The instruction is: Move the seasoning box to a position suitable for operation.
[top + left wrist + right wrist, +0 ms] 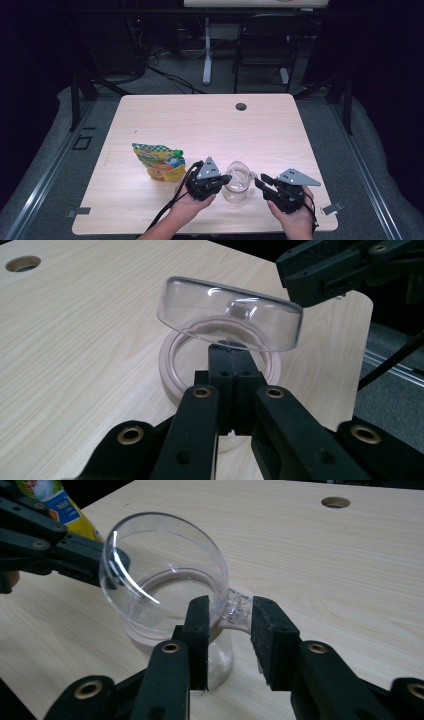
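Holding: my left tongs (227,357) pinch the lid (230,315) of the jar (236,186).
Hinge (235,607): between my right tongs' (229,630) parted jaws, ungripped.

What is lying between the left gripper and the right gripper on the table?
In the high view, the clear jar with its hinged lid stands between the left gripper and the right gripper.

High view overhead facing forward, both gripper views close behind their jaws, sharing the clear jar (237,184) between them.
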Demonstrator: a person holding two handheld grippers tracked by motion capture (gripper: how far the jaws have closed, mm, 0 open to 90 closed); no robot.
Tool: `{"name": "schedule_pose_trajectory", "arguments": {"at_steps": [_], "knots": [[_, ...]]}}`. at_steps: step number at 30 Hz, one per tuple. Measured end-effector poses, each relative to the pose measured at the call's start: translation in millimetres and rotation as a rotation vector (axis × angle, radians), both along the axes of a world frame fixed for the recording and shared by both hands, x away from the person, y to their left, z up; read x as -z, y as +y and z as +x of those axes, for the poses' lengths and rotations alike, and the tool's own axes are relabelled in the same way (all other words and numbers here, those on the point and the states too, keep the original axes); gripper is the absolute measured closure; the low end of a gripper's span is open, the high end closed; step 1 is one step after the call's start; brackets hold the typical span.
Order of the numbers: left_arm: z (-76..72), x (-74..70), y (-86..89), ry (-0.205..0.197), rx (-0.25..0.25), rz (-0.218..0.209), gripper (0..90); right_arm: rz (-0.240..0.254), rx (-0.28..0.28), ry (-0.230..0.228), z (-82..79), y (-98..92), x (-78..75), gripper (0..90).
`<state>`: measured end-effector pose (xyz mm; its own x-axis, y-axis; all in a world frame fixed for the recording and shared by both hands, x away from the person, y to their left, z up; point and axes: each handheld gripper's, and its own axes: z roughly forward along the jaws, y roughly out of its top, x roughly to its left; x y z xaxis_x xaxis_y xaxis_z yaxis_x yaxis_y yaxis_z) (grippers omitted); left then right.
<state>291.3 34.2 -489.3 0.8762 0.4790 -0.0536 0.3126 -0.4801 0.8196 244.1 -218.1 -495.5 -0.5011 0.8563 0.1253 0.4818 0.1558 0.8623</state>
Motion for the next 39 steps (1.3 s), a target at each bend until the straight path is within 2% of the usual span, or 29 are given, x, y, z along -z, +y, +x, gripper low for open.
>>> {"name": "schedule_pose_trajectory", "arguments": {"at_steps": [5,12,18,21,25,28,30,32,39], "knots": [[2.0,-5.0,-3.7,-0.011,0.011,0.011,90.0,-0.02,-0.023,-0.012,-7.4,1.8,-1.8,61.6],[5.1,-7.0,-5.5,-0.001,0.005,0.008,90.0,-0.055,-0.053,-0.02,-11.0,5.3,1.0,57.7],[6.6,-10.4,-7.1,-0.004,0.003,0.006,90.0,-0.052,-0.088,-0.029,-10.6,7.9,2.6,52.4],[6.2,-11.9,-7.5,-0.01,0.002,0.007,90.0,-0.058,-0.102,-0.052,-11.2,10.5,3.2,48.7],[6.8,-12.6,-7.3,-0.005,-0.003,0.009,90.0,-0.081,-0.091,-0.08,-10.6,16.5,4.2,48.6],[6.1,-12.7,-8.8,-0.01,-0.005,0.005,90.0,-0.074,-0.097,-0.086,-8.9,19.8,5.2,49.3],[5.9,-13.4,-9.1,-0.007,-0.005,0.004,90.0,-0.1,-0.098,-0.093,-8.3,22.2,6.2,50.0],[5.6,-14.2,-9.2,-0.012,-0.003,0.006,90.0,-0.106,-0.099,-0.101,-7.2,24.5,7.1,50.3],[4.4,-11.3,-5.4,-0.015,-0.009,0.011,90.0,-0.102,-0.097,-0.116,-6.4,24.7,6.6,51.7]]}}
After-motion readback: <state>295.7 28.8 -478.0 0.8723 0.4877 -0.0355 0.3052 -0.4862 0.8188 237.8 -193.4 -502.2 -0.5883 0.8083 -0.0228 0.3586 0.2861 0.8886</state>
